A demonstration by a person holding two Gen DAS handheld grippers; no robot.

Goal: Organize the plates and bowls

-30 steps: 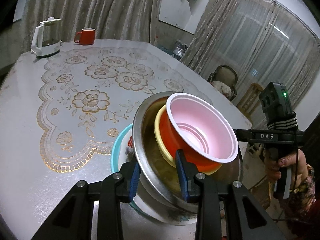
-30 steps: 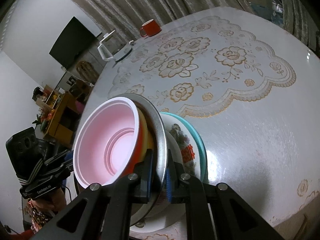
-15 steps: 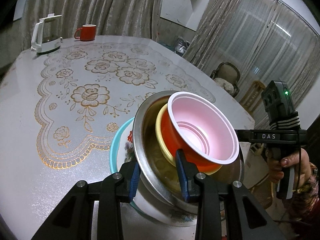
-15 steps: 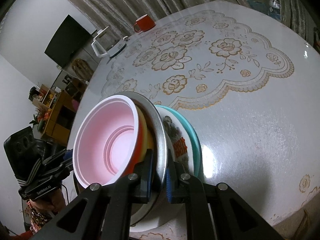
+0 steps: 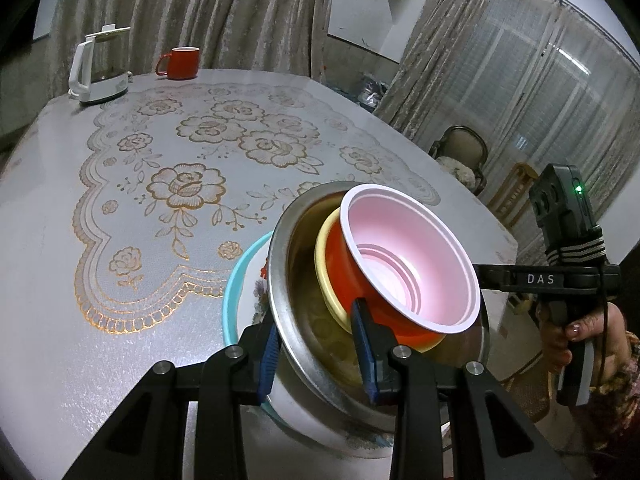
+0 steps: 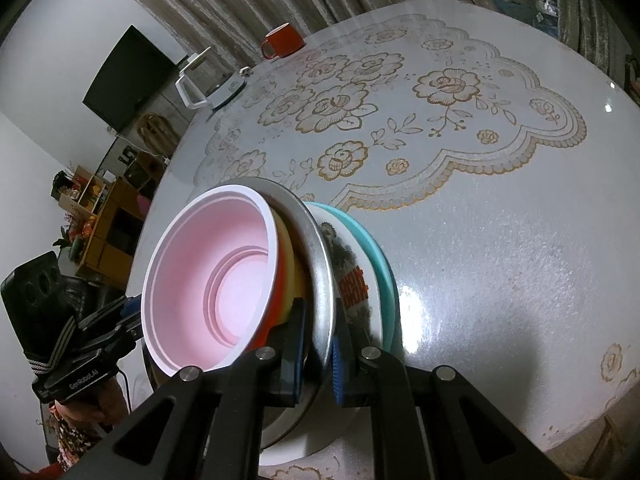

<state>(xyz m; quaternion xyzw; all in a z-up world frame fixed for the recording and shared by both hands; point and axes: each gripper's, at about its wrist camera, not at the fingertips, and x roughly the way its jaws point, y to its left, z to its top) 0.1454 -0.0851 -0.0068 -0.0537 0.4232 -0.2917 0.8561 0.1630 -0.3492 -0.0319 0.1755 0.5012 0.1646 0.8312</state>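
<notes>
reading "das" on the right tool [image 5: 540, 279] beside stacked bowls [image 5: 408, 264].

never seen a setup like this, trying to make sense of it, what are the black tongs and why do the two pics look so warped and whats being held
There is no robot here. A person holds a handheld gripper in each hand, and each one carries a fisheye camera looking along its jaws, which bends the picture.

One picture comes from the left gripper, the other from the right gripper. Each also catches the other gripper off to the side.

Both clamp the rim of a steel bowl, one from each side. Nested in it are a yellow bowl and a red bowl with a pink inside. Under it sit a white printed plate and a teal plate. The stack is tilted.

Far across the floral tablecloth stand a red mug and a white kettle.
</notes>
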